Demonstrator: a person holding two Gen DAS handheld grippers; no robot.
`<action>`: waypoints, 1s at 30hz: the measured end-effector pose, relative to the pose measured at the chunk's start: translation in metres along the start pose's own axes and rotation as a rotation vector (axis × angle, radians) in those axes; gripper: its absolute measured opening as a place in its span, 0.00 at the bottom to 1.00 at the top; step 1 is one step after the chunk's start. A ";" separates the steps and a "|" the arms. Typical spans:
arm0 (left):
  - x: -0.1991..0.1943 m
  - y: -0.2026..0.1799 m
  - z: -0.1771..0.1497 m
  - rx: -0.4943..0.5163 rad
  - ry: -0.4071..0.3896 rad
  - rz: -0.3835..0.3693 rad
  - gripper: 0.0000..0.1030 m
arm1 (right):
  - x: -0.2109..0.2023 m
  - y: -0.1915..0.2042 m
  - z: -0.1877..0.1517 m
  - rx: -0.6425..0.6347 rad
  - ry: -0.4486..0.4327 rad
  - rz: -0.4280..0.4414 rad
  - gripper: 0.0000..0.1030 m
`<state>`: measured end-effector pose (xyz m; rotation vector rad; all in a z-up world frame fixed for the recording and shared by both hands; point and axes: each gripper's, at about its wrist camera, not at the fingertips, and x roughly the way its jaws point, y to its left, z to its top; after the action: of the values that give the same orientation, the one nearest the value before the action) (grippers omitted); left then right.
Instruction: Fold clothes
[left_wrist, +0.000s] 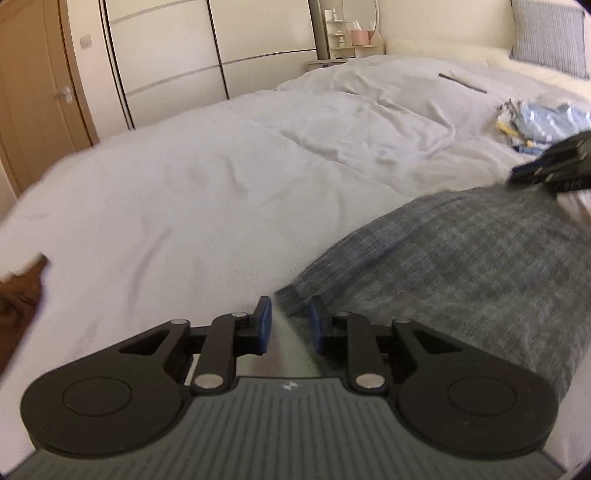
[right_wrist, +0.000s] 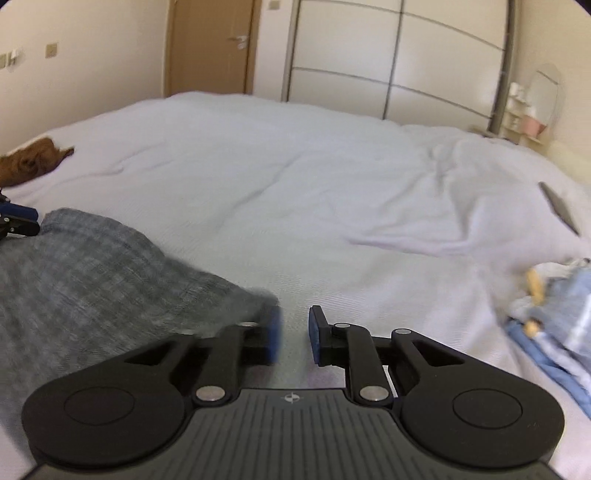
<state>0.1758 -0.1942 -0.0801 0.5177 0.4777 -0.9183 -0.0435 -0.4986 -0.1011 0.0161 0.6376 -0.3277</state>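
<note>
— Where is the grey cloth (left_wrist: 454, 266) seen?
— On the bed (left_wrist: 192, 206), spread flat. The left gripper (left_wrist: 289, 323) is kept parted at one corner, the right gripper (right_wrist: 293, 334) parted at the other — nothing is grasped.
— And near the cloth?
— A blue striped pile (right_wrist: 557, 314) is seen on its right, a brown garment (right_wrist: 29, 164) on its left.

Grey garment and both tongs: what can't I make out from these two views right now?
- Grey garment: motion-blurred in both views; its near part is hidden behind the tool bodies, so its type and fold stage are unclear.
- Right tongs: open, but the left finger is smeared by blur, so cloth contact is unclear.
- Left tongs: open; the garment corner beside them is blurred.
- Blue striped clothes: cut off by the right wrist view's edge.
</note>
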 end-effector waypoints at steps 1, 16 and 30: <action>-0.010 0.001 0.001 0.010 -0.012 0.017 0.16 | -0.013 0.003 -0.001 0.000 -0.021 0.011 0.18; -0.064 -0.032 -0.066 0.073 0.028 0.016 0.16 | -0.050 0.075 -0.053 0.027 0.030 0.302 0.02; -0.103 -0.127 -0.087 0.809 -0.168 0.125 0.46 | -0.104 0.128 -0.063 -0.491 -0.052 0.166 0.57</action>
<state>0.0015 -0.1422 -0.1140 1.1761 -0.1055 -1.0068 -0.1191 -0.3392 -0.1021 -0.4067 0.6469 -0.0051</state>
